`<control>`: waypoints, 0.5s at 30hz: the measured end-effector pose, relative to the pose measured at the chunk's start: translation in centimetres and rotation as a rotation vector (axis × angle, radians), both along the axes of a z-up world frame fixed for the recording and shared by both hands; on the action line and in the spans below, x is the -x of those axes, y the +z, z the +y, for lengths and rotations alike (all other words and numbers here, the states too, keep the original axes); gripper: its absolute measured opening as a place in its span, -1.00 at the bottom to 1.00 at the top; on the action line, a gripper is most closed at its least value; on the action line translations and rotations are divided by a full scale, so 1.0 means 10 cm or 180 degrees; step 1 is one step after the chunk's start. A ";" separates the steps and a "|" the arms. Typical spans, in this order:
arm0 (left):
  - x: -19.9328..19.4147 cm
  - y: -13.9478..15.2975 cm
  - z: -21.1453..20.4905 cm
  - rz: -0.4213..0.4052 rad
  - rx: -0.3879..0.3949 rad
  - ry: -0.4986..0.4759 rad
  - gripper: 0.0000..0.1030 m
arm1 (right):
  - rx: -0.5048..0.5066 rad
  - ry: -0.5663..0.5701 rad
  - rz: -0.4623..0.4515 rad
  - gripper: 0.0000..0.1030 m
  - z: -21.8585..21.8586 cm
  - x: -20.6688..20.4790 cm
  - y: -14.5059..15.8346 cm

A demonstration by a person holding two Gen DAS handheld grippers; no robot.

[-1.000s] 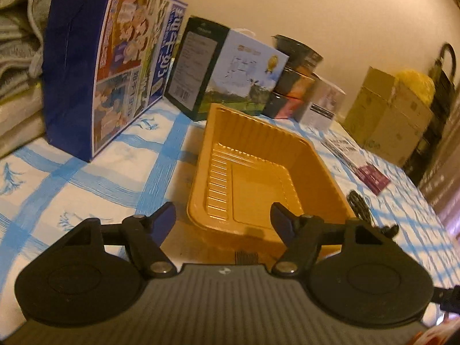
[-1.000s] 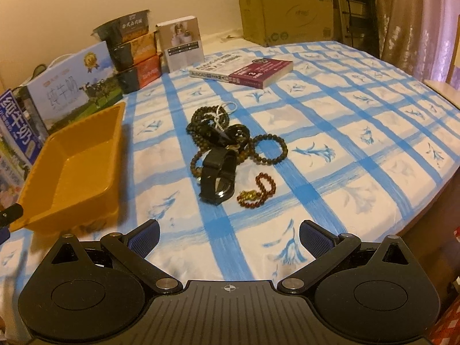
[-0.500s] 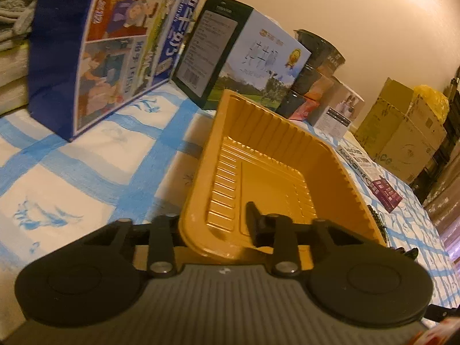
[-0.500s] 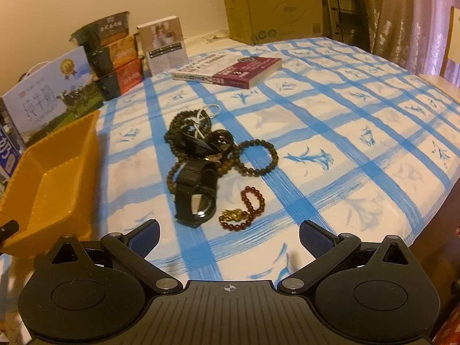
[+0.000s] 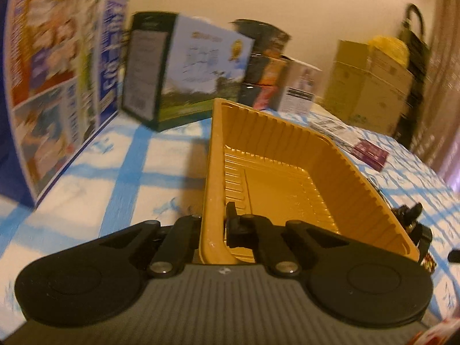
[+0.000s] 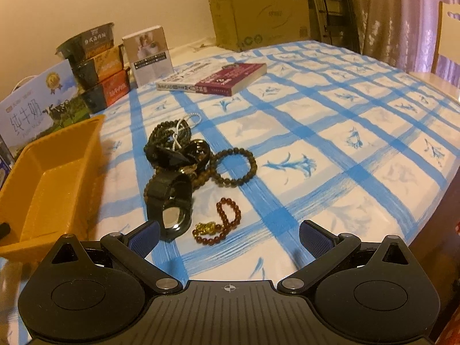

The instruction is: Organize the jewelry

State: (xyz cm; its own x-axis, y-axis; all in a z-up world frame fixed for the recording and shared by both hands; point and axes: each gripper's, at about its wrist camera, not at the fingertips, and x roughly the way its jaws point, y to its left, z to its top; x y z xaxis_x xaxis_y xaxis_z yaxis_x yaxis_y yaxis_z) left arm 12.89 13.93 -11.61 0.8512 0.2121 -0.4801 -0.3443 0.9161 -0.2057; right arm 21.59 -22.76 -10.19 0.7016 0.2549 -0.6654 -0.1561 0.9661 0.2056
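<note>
My left gripper [image 5: 214,224] is shut on the near left rim of the empty yellow plastic tray [image 5: 281,178], which is tilted up off the cloth. The tray also shows at the left of the right wrist view [image 6: 51,178]. My right gripper [image 6: 228,237] is open and empty, low over the table just in front of the jewelry pile. The pile holds a black watch [image 6: 171,201], a small red bead bracelet with a gold charm [image 6: 222,221], a brown bead bracelet [image 6: 235,166] and dark bead necklaces [image 6: 172,141].
A blue-checked cloth [image 6: 330,132] covers the table. Milk cartons [image 5: 201,69], stacked noodle bowls [image 6: 95,63], a small white box [image 6: 149,54] and a book [image 6: 218,77] stand along the back. Cardboard boxes [image 6: 258,8] are behind the table.
My left gripper closed onto the tray rim and lifted and swung the tray toward the jewelry. My right gripper moved closer to the pile and stayed open.
</note>
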 end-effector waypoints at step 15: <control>-0.48 0.35 -0.03 0.0069 -0.0647 -0.0563 -0.93 | 0.0236 0.0457 0.0043 0.18 0.11 -0.18 -0.12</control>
